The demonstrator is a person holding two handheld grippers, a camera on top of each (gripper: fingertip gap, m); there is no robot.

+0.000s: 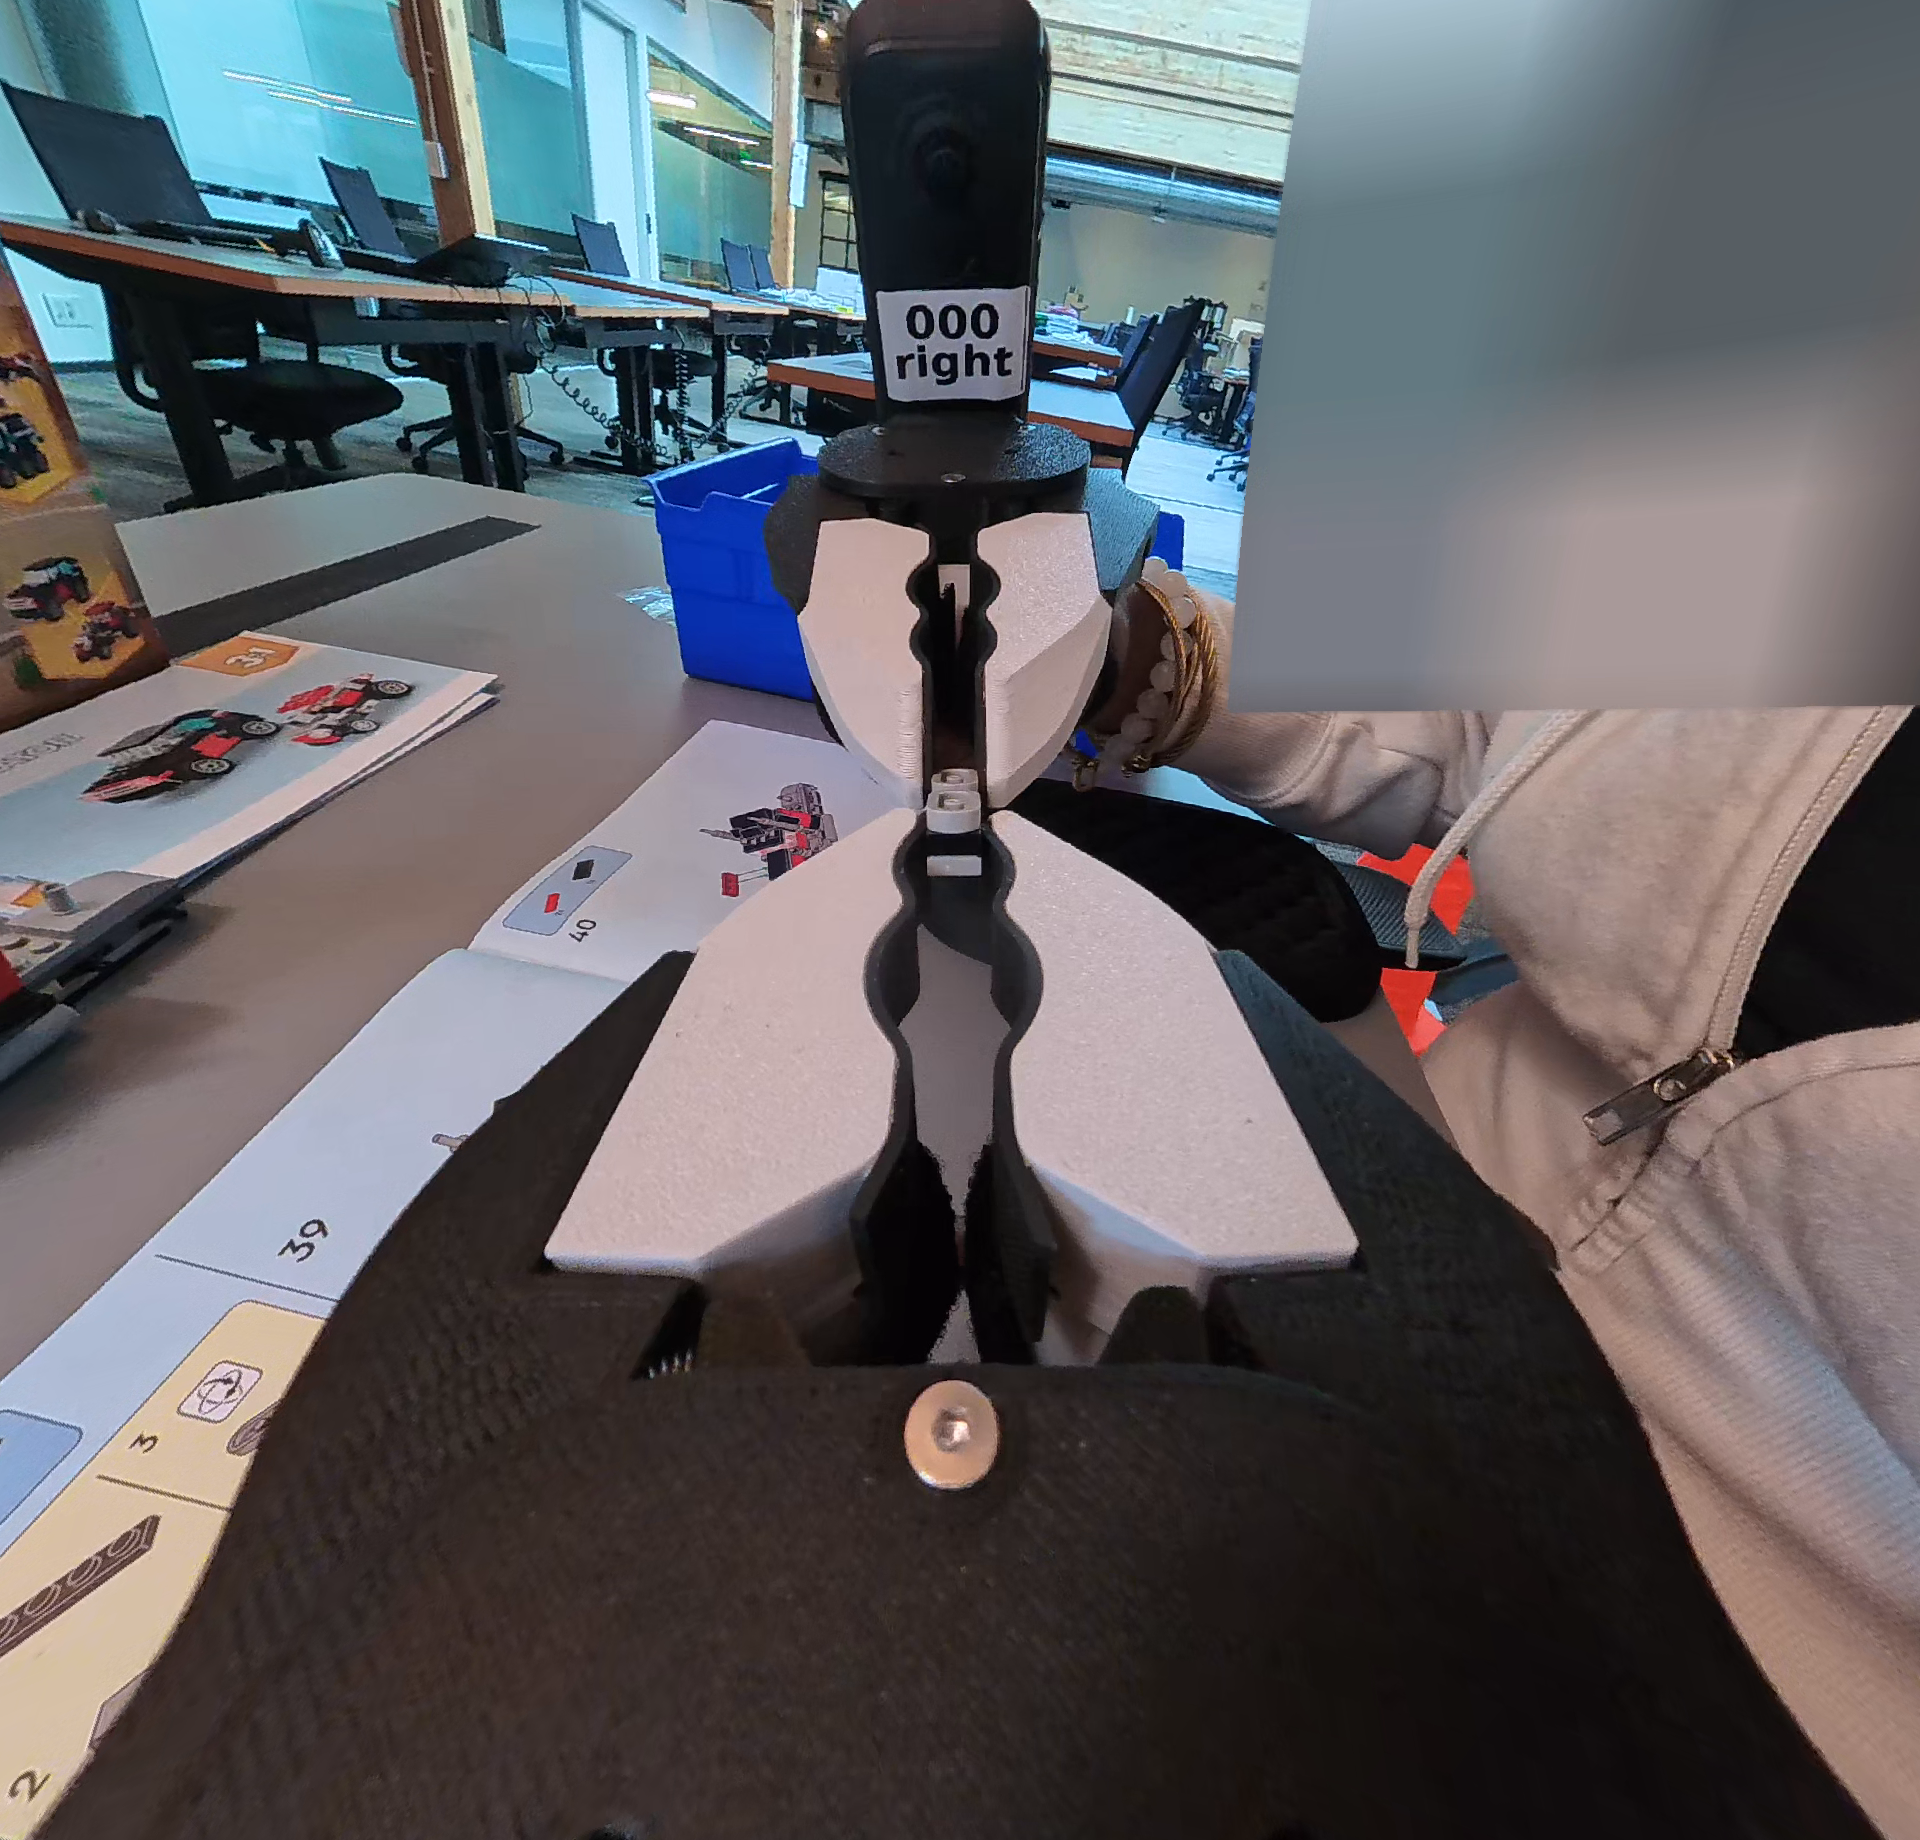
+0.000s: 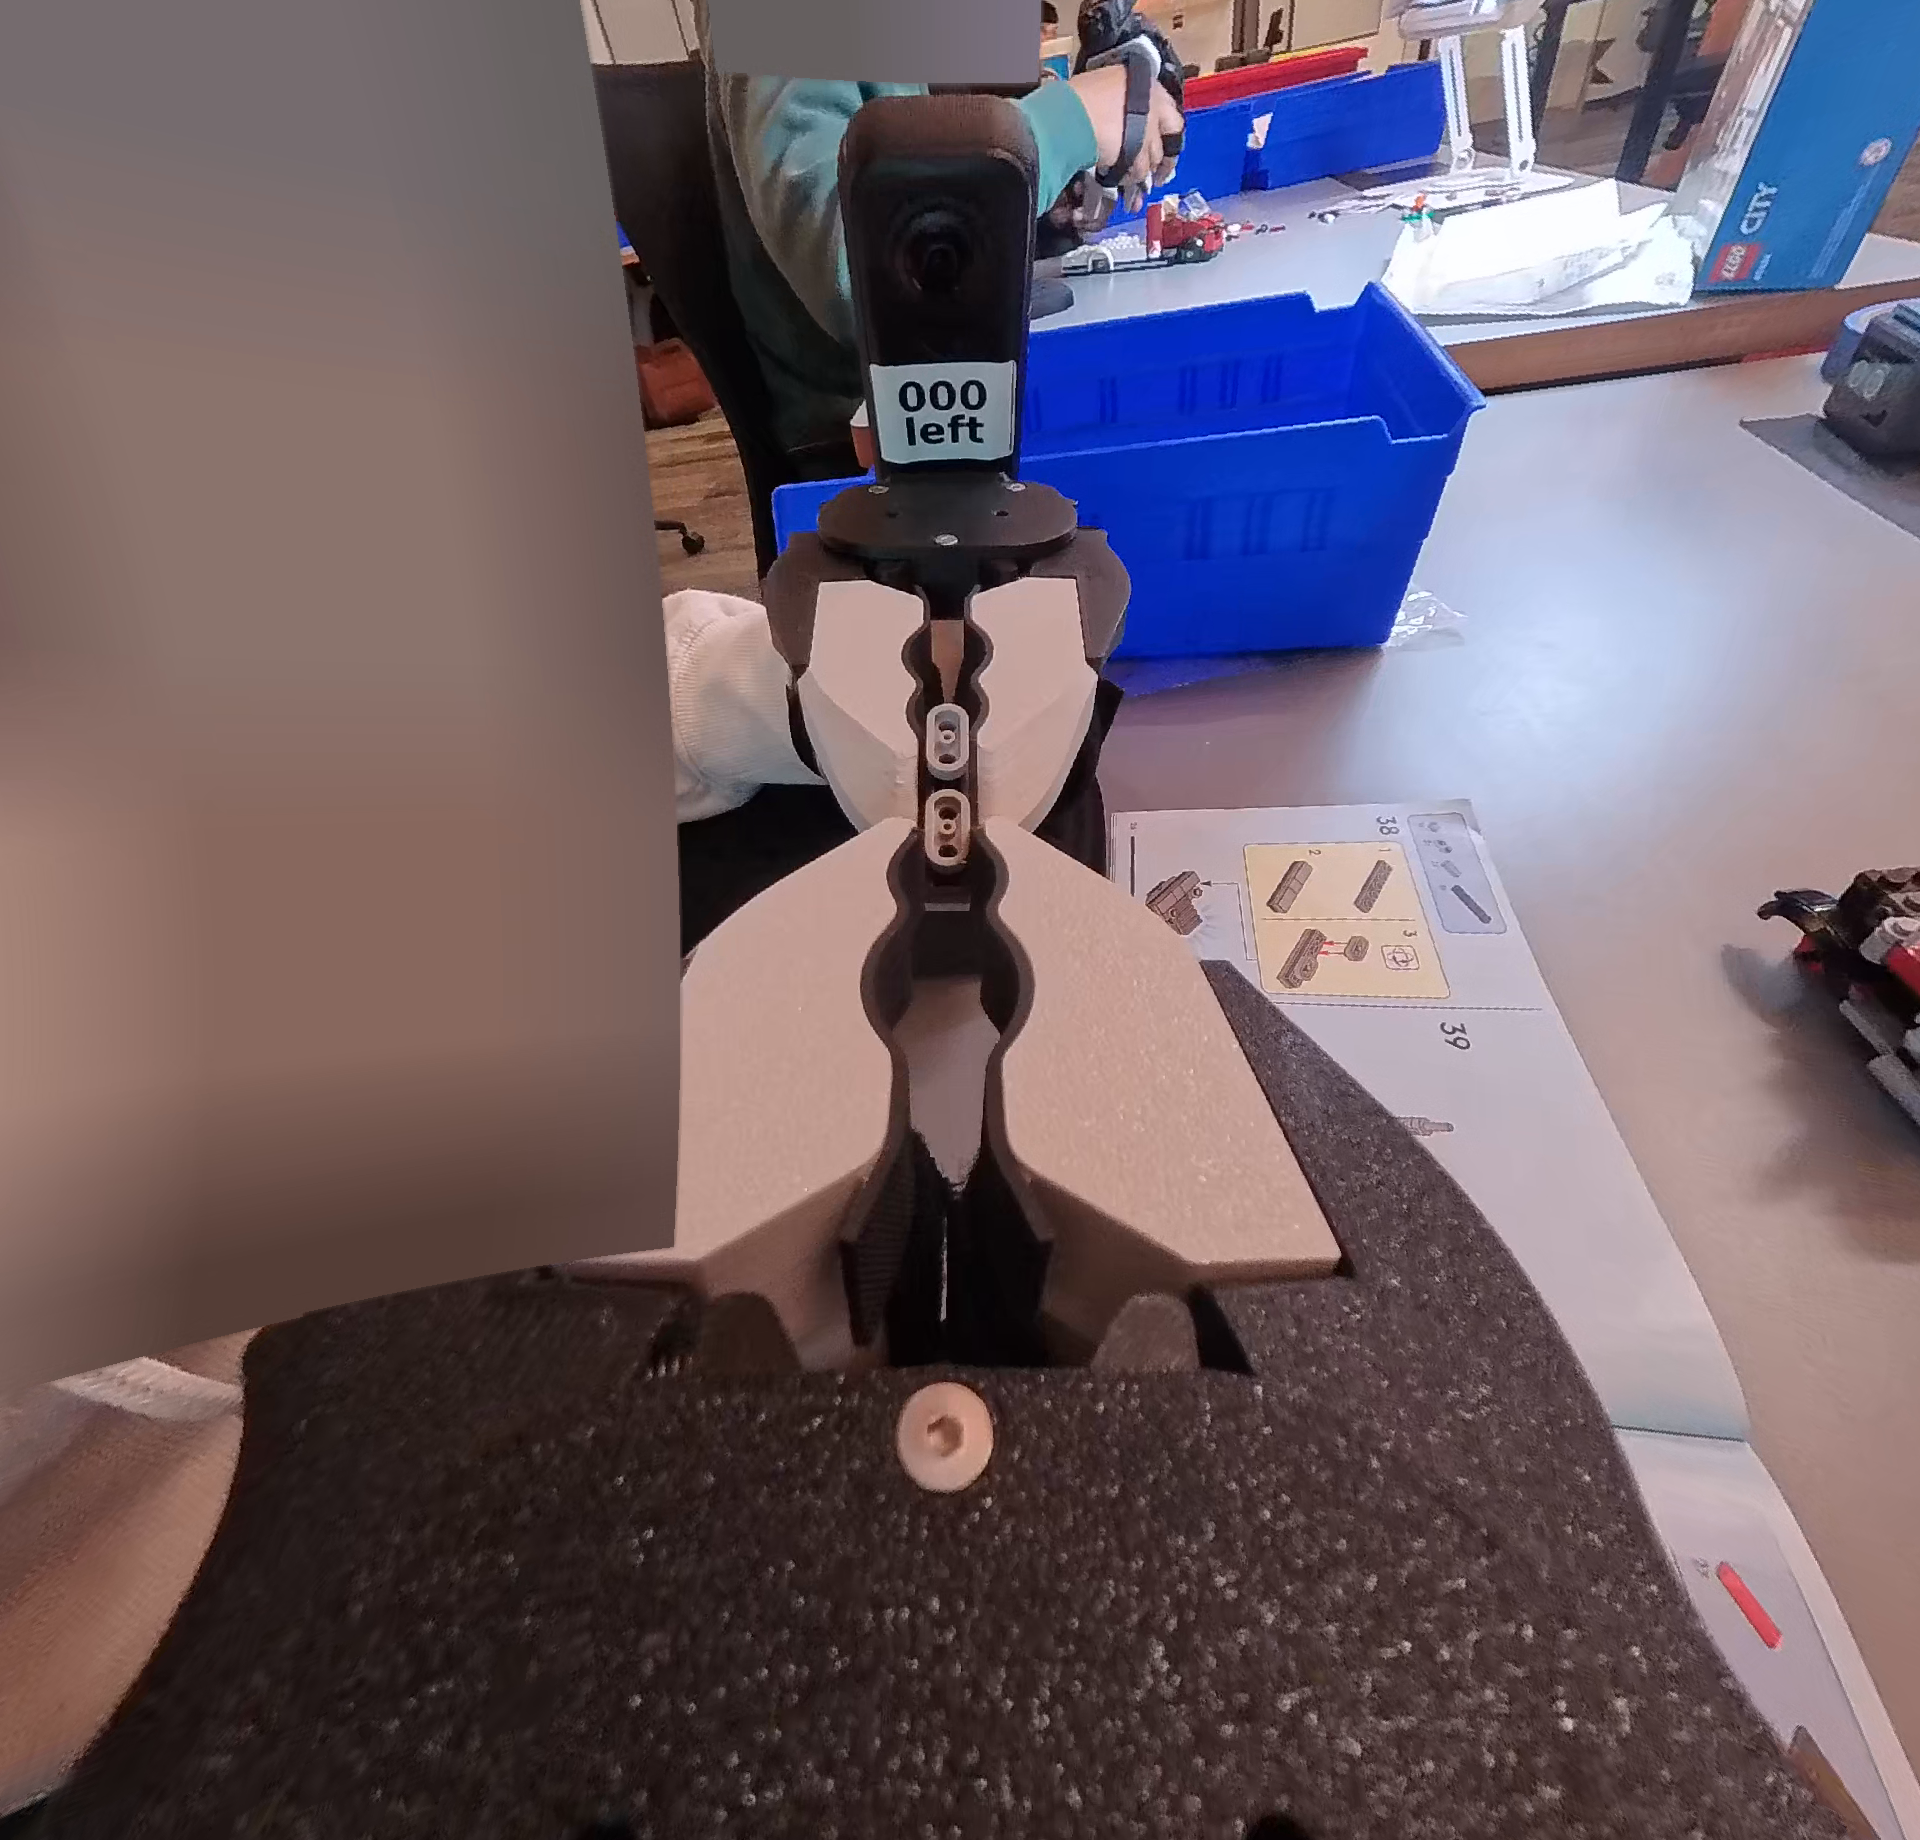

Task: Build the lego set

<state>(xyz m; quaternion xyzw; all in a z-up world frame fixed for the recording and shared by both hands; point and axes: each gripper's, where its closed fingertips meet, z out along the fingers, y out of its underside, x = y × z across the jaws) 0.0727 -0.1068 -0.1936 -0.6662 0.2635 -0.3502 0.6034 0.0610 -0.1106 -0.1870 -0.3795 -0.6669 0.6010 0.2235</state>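
Left wrist view looks along the left gripper [image 1: 951, 829], clenched on a pale grey brick [image 1: 954, 811] at its very tips. The right gripper [image 1: 951, 767] faces it nose to nose, pinching a second grey brick [image 1: 954, 780] the same way. Both bricks hang above the table [image 1: 416, 564], just beside each other, though whether they touch I cannot tell. Holding them at the fingertips leaves most of each brick clear, probably so the two can be lined up and pressed together in the air. An instruction booklet [image 1: 416, 1115] lies open underneath, likely so the current step stays readable while both hands are busy. Its pages carry step numbers and small part drawings. A blue bin [image 1: 727, 585] stands behind the grippers, and the right wrist view shows a half-built black and red model [image 2: 1860, 949] parked at the table's edge. Each gripper's camera wears a white sticker with printed characters, and a blue toy box [image 2: 1808, 128] with a brand mark leans on the next table.
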